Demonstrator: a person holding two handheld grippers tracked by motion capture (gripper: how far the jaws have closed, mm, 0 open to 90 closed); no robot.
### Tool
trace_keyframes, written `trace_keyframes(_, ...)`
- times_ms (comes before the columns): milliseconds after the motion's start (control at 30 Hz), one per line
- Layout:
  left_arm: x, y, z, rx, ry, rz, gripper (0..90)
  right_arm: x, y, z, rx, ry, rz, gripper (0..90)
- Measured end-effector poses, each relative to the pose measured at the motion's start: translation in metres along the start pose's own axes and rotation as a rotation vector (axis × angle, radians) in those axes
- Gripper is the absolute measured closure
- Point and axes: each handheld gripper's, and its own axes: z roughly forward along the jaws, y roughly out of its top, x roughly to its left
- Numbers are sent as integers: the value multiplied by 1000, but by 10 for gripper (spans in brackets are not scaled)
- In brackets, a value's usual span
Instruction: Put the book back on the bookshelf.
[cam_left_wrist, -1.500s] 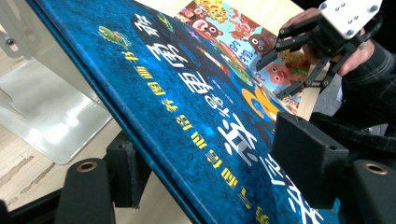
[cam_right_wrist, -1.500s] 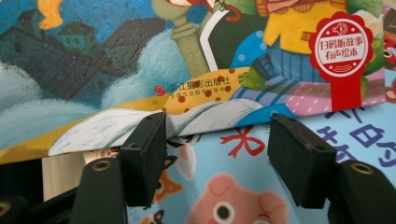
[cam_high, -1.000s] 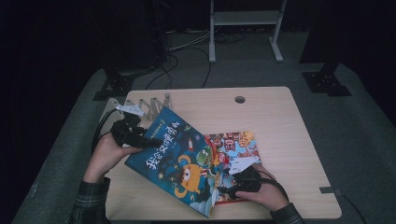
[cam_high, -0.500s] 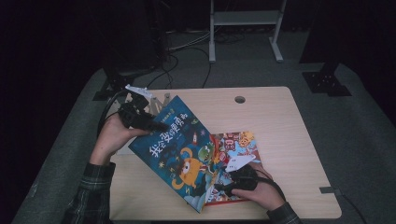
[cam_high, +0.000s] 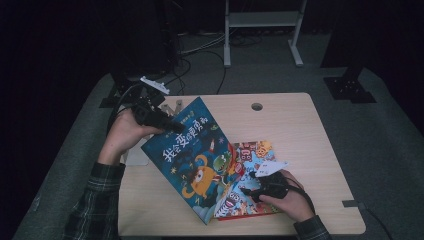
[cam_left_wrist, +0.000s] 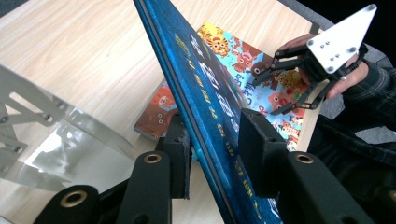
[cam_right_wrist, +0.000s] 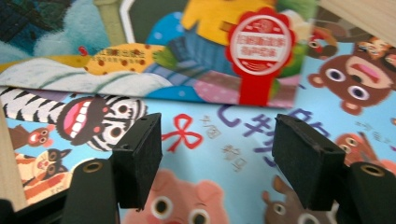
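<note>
Now the left gripper (cam_high: 167, 123) has just been closing and pinches the top edge of the blue book (cam_high: 192, 155), tipping it up off the animal book (cam_high: 250, 182) on the table (cam_high: 300, 130). The right gripper (cam_high: 248, 192), jaws apart, rests on the animal book. If the pinch is weak, the blue book could slip and flop down.

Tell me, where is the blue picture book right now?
In the high view the blue picture book is left of centre on the table, tilted, clamped at its far corner by the left hand-held gripper, overlapping the animal book.
</note>
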Motion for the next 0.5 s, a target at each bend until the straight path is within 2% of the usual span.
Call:
trace_keyframes(133,-5,11,-3,18,2,15,673,-7,-4,-4,-9,-21,21,325)
trace_keyframes(500,-13,35,-3,62,-13,42,713,-16,-14,-11,-15,-59,32,319)
